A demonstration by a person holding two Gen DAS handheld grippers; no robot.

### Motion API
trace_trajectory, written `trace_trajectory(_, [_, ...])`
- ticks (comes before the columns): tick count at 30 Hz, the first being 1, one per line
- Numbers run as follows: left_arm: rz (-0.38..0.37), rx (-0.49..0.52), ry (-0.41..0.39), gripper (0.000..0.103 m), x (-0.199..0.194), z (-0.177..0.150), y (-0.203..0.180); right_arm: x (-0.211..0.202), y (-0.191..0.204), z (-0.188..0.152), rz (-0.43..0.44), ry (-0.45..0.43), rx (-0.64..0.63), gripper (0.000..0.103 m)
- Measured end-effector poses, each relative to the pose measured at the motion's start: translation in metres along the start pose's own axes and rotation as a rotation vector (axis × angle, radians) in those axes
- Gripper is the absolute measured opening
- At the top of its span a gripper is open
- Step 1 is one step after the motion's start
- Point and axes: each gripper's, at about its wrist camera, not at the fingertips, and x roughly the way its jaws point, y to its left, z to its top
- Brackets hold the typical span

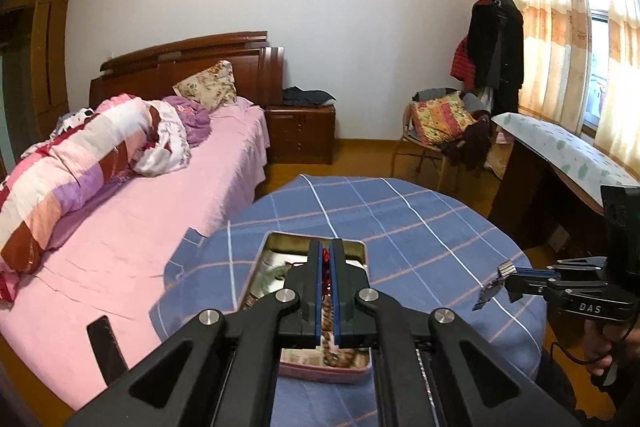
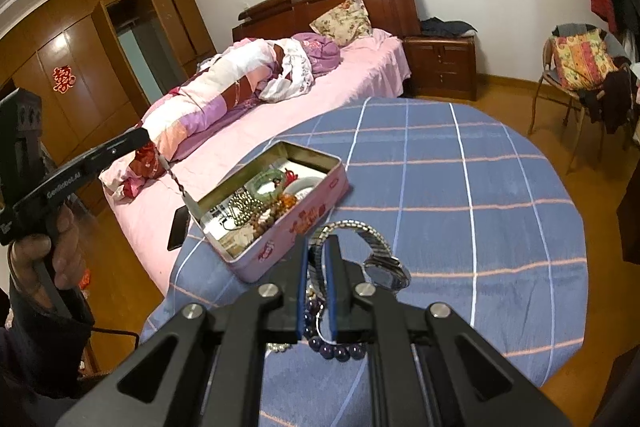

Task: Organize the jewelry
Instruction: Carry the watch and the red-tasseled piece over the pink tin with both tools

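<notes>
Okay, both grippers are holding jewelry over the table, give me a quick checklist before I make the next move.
1. Right gripper clamped on the watch band: ok.
2. Left gripper shut on the beaded strand: ok.
3. Strand lifted clear of the tin: not ok, its lower end still reaches the tin's corner.
4. Tin lid off, inside reachable: ok, though already crowded.
5. Purple bead bracelet put away: not ok, it lies on the cloth under the right gripper.
6. Strand untangled from other pieces: cannot tell.
</notes>
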Motion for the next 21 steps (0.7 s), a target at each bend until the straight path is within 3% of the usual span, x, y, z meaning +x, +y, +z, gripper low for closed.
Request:
trace_trajectory(12, [0.032,0.019,0.005,0.002,0.016,0.005,0.012,0.013,0.033,0.028,0.039,-0.019,-0.102,0.011])
trace_trajectory(21, [0.056,0.013,0.026,0.002,0.029,0.003,0.025,0.047,0.070,0.050,0.099,-0.001,-0.183,0.011])
